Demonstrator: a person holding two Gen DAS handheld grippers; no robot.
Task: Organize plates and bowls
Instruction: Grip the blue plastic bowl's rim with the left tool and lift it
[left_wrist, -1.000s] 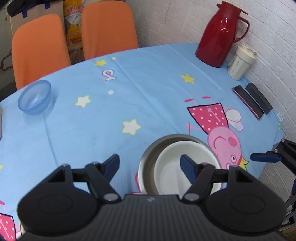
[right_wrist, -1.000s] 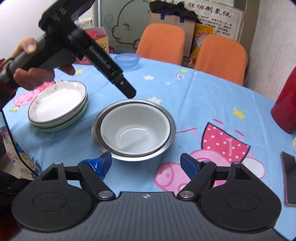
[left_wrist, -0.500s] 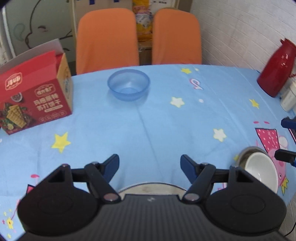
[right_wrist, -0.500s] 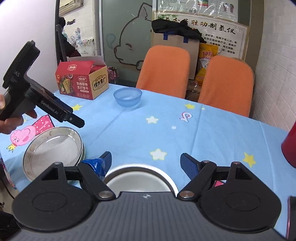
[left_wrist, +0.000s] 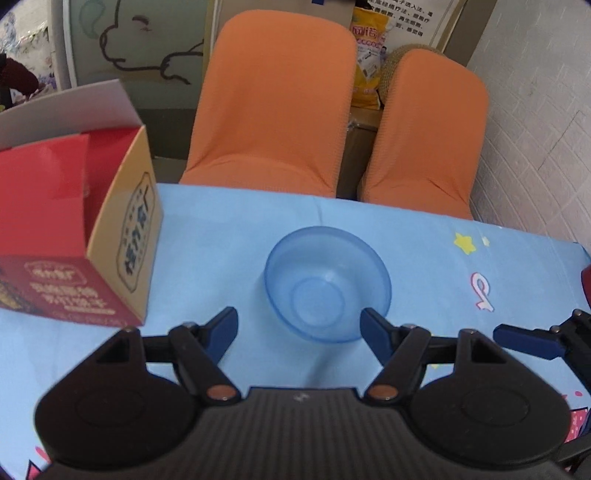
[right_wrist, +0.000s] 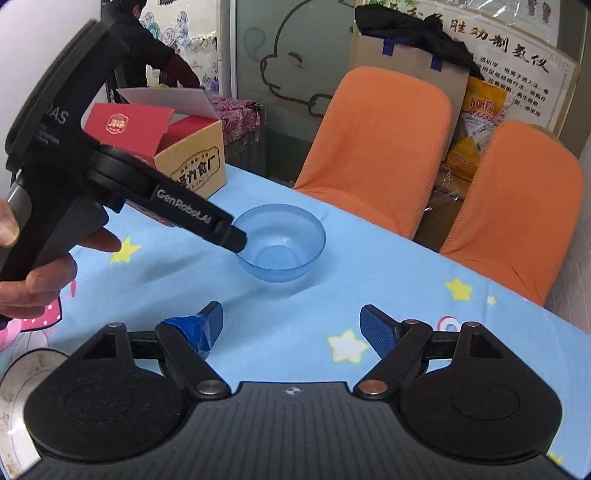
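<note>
A translucent blue bowl (left_wrist: 327, 288) stands upright on the blue cartoon tablecloth near the table's far edge; it also shows in the right wrist view (right_wrist: 280, 248). My left gripper (left_wrist: 299, 328) is open and empty, its jaws spread just in front of the bowl, one tip close to the bowl's near right rim. In the right wrist view the left gripper's finger (right_wrist: 221, 230) reaches the bowl's left rim. My right gripper (right_wrist: 291, 328) is open and empty, hovering over the cloth short of the bowl. A plate rim (right_wrist: 18, 384) shows at bottom left.
An open red snack box (left_wrist: 74, 236) stands left of the bowl, also in the right wrist view (right_wrist: 166, 147). Two orange chairs (left_wrist: 280, 110) stand behind the table. The right gripper's blue fingertip (left_wrist: 528, 338) enters the left wrist view at right.
Both grippers have moved away from the nested metal and white bowls and across the table to the blue bowl, which is now close in front of the left gripper. Both stayed open.
</note>
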